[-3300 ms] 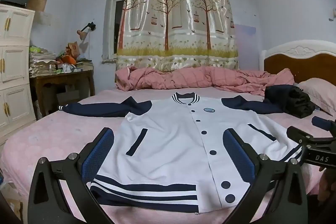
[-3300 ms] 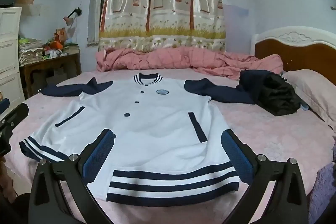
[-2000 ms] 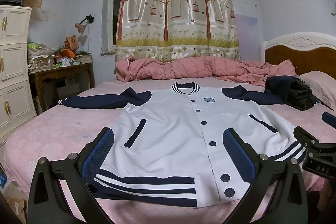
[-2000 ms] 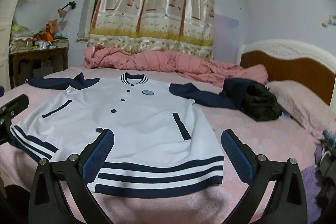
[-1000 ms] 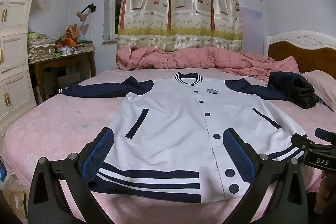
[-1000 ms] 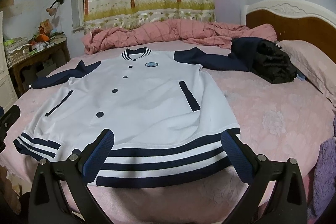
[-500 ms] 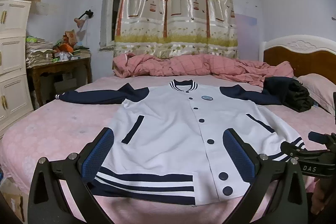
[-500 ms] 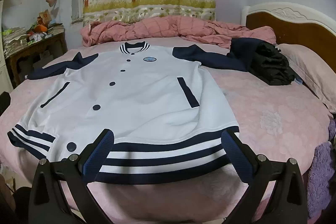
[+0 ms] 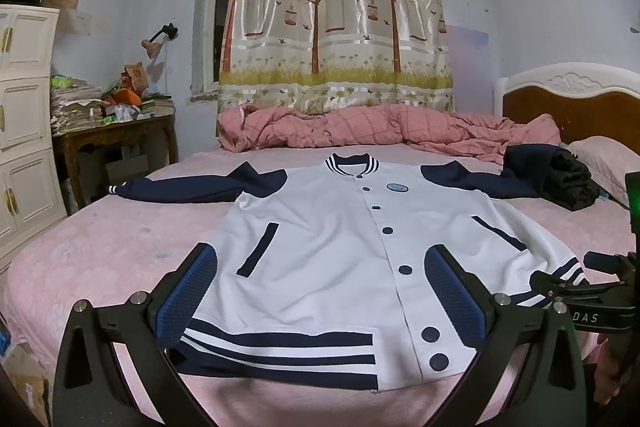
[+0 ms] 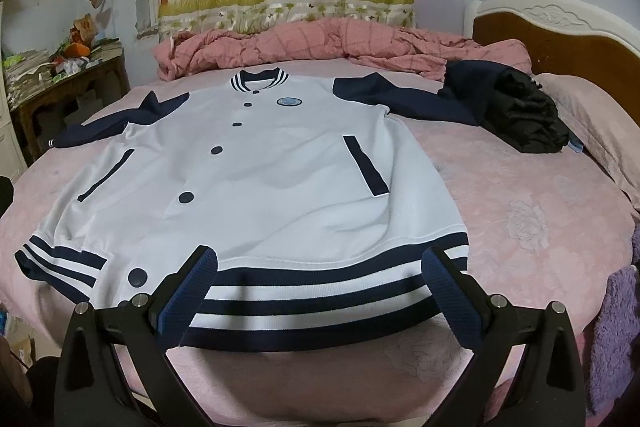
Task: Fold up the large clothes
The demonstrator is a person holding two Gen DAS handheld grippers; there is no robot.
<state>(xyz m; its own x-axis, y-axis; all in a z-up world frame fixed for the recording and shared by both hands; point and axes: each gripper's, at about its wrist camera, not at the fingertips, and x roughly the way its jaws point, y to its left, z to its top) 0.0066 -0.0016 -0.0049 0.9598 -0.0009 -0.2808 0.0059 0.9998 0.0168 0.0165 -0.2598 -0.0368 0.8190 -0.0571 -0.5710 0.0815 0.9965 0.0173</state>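
Both tools, left (image 9: pixel 321 291) and right (image 10: pixel 320 289), wide open, seemingly above jacket (image 10: pixel 256 163) hem.

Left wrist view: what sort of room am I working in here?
Most likely a home bedroom: the jacket lies spread on a bed with a carved headboard, a rumpled pink quilt behind it and a curtained window.

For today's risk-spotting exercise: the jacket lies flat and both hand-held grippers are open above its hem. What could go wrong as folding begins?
1. The white baseball jacket with navy sleeves has one sleeve running up against the heap of dark clothes; lifting that sleeve might drag the heap.
2. The striped navy-and-white hem lies near the edge of the pink bed sheet; it could slip off.
3. The open right hand-held gripper may pinch only the top layer.
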